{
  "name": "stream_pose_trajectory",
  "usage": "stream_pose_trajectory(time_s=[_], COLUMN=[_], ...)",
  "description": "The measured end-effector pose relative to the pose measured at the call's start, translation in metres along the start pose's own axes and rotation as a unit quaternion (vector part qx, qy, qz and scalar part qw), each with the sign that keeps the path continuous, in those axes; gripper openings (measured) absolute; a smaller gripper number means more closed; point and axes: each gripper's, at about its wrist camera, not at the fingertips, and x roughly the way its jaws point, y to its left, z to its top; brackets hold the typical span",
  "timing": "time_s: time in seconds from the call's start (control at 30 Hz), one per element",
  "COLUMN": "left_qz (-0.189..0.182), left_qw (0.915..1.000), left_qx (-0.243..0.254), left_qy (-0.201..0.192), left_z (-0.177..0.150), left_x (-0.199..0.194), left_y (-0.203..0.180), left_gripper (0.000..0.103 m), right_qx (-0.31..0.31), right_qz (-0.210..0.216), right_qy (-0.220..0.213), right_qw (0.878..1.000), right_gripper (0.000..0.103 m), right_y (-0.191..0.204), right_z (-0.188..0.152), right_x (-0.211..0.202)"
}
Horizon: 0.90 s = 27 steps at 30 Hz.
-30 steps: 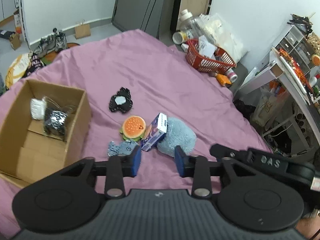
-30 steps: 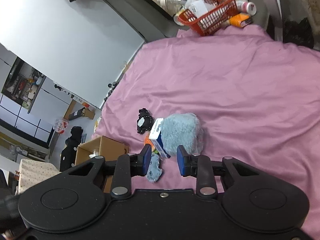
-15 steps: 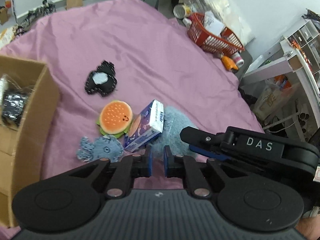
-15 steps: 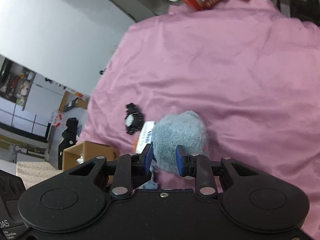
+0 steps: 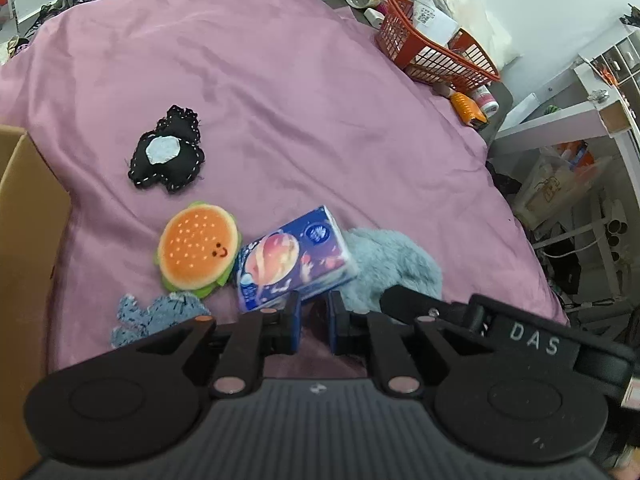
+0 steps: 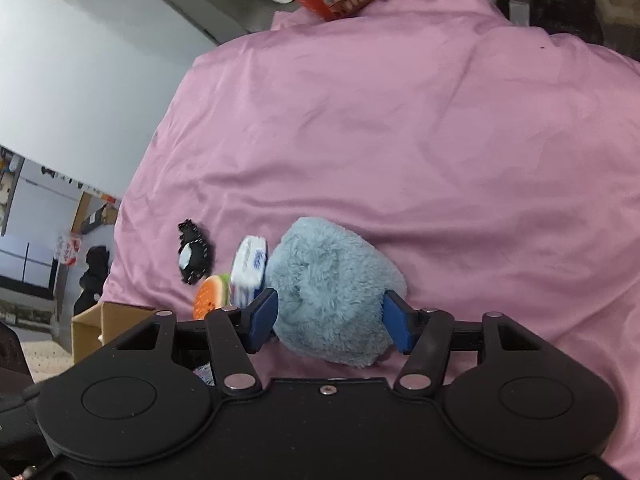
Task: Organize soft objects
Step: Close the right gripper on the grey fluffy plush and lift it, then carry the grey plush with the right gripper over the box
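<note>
1. Counting the soft things on the pink bedsheet (image 5: 304, 92): one fluffy blue-grey plush (image 6: 328, 292), one burger plush (image 5: 196, 252), one black felt piece (image 5: 168, 160) with a pale patch, and one small blue knitted toy (image 5: 160, 312) — four in all.
2. One blue tissue pack (image 5: 292, 260) leans tilted against the fluffy plush, its near corner touching the burger plush.
3. Right gripper (image 6: 332, 320): jaws spread wide, one blue pad on each side of the fluffy plush, right against its fur; whether they are squeezing it I cannot tell.
4. Left gripper (image 5: 312, 320): pads drawn nearly together with a narrow gap, tips just under the tissue pack's near edge and gripping nothing that I can see.
5. In the left wrist view the right gripper's black body, lettered "DAS", cuts across the lower right and covers part of the fluffy plush.
6. One cardboard box (image 5: 24, 248) sits at the left edge, near the knitted toy; its inside is out of view.
7. The black felt piece lies apart from the cluster, farther up the sheet.
8. Beyond the bed: one red wire basket (image 5: 436, 56) with papers in it, an orange bottle (image 5: 466, 108) just beside it, and white shelving (image 5: 592, 92) off to the right.
</note>
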Motion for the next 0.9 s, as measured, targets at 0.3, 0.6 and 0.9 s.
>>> stream_pose_trajectory(time_s=[0.3, 0.6, 0.9], left_qz=[-0.031, -0.055, -0.071], left_qw=[0.9994, 0.9981, 0.9970], left_qx=[-0.017, -0.029, -0.012], left_qy=[-0.001, 0.009, -0.027], left_z=[0.005, 0.000, -0.011], left_x=[0.005, 0.000, -0.042], left_y=[-0.006, -0.016, -0.020], left_gripper=[0.015, 0.020, 0.016], right_qx=[0.040, 0.028, 0.002], right_qz=[0.005, 0.012, 0.018], right_qy=[-0.006, -0.021, -0.047], right_qw=[0.999, 0.999, 0.999], right_gripper=[0.035, 0.027, 0.026], right_y=[-0.022, -0.012, 0.013], right_z=[-0.001, -0.003, -0.016], right_x=[0.002, -0.021, -0.058])
